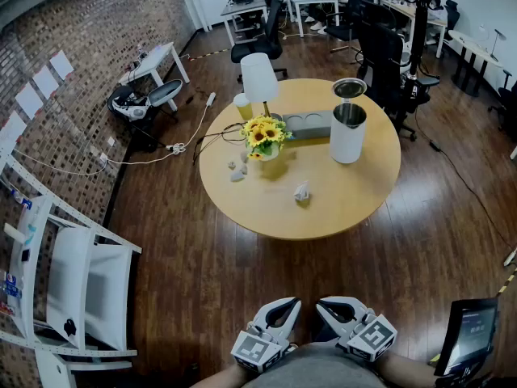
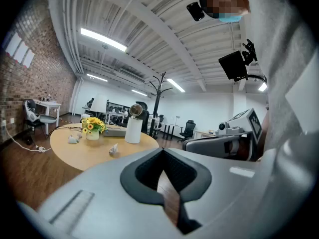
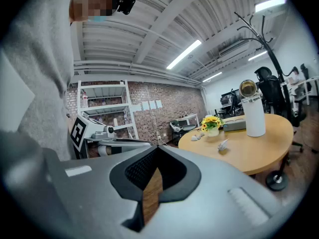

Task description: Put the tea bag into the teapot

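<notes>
A small white tea bag [image 1: 301, 191] lies on the round wooden table [image 1: 355, 204], nearer the front edge. The tall white teapot [image 1: 347, 133] stands behind it to the right, its lid tipped open. Both grippers are held low against the person's body, well short of the table. My left gripper [image 1: 287, 306] and right gripper [image 1: 327, 306] are shut and empty. In the left gripper view, the left gripper [image 2: 161, 154] has its jaws together, with the teapot [image 2: 133, 130] and tea bag [image 2: 113, 150] far off. In the right gripper view, past the right gripper [image 3: 158, 153], stand the teapot [image 3: 254, 116] and tea bag [image 3: 223, 144].
On the table stand a sunflower vase [image 1: 265, 138], a white lamp [image 1: 258, 76], a yellow cup [image 1: 242, 105], a grey tray [image 1: 311, 124] and small white bits [image 1: 237, 171]. A white shelf [image 1: 73, 285] is at left, office chairs [image 1: 380, 51] behind, a screen [image 1: 468, 334] at lower right.
</notes>
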{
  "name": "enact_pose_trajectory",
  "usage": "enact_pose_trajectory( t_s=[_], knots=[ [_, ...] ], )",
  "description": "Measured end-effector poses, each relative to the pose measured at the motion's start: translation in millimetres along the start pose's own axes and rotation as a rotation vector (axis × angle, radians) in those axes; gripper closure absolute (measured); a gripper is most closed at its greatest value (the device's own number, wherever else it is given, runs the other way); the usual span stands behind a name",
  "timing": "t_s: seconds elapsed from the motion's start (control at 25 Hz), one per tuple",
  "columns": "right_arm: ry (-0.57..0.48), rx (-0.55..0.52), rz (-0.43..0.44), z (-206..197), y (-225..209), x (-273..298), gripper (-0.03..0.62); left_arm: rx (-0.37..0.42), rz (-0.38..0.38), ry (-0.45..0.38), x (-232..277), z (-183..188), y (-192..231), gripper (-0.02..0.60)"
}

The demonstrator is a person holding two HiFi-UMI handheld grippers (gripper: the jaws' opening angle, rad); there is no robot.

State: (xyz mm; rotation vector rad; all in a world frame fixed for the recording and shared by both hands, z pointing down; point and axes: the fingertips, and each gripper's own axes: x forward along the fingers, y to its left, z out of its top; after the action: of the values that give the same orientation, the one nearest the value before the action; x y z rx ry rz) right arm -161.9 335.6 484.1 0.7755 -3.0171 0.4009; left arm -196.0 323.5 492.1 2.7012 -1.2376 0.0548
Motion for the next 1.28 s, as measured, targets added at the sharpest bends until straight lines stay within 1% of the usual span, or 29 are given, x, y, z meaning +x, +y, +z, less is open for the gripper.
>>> enact_pose_trajectory(
  t_s=[0.08,0.16,0.24,0.32,0.48,0.56,0.68,0.76,0.88,1.0,1.28],
  knots=[
    [0.008,0.000,0.014,12,-29,0,0.594,-0.003,0.013,0.001,31,10,7,0.580],
    [-0.006,0.000,0.030,27,-55,3,0.594,-0.006,0.029,0.002,60,18,14,0.580],
    [-0.011,-0.004,0.041,35,-80,5,0.594,-0.031,0.059,0.037,82,23,21,0.580],
    [-0.006,-0.001,0.046,39,-104,7,0.594,-0.044,0.076,0.054,102,27,26,0.580],
    [0.003,0.022,0.050,43,-140,17,0.594,-0.041,0.079,0.057,133,31,41,0.580],
    [0.005,0.037,0.054,42,-153,28,0.594,-0.038,0.081,0.055,144,30,55,0.580],
    [0.014,0.042,0.051,39,-173,46,0.594,-0.058,0.086,0.083,159,26,80,0.580],
    [0.020,0.044,0.037,38,-186,60,0.594,-0.068,0.078,0.088,169,24,97,0.580],
    [0.029,0.045,-0.007,40,-205,81,0.594,-0.079,0.045,0.086,183,23,124,0.580],
    [0.031,0.045,-0.056,49,-221,104,0.594,-0.066,0.000,0.062,193,27,153,0.580],
    [0.087,-0.013,-0.165,56,-256,154,0.594,-0.073,-0.070,0.078,212,37,219,0.580]
  ],
)
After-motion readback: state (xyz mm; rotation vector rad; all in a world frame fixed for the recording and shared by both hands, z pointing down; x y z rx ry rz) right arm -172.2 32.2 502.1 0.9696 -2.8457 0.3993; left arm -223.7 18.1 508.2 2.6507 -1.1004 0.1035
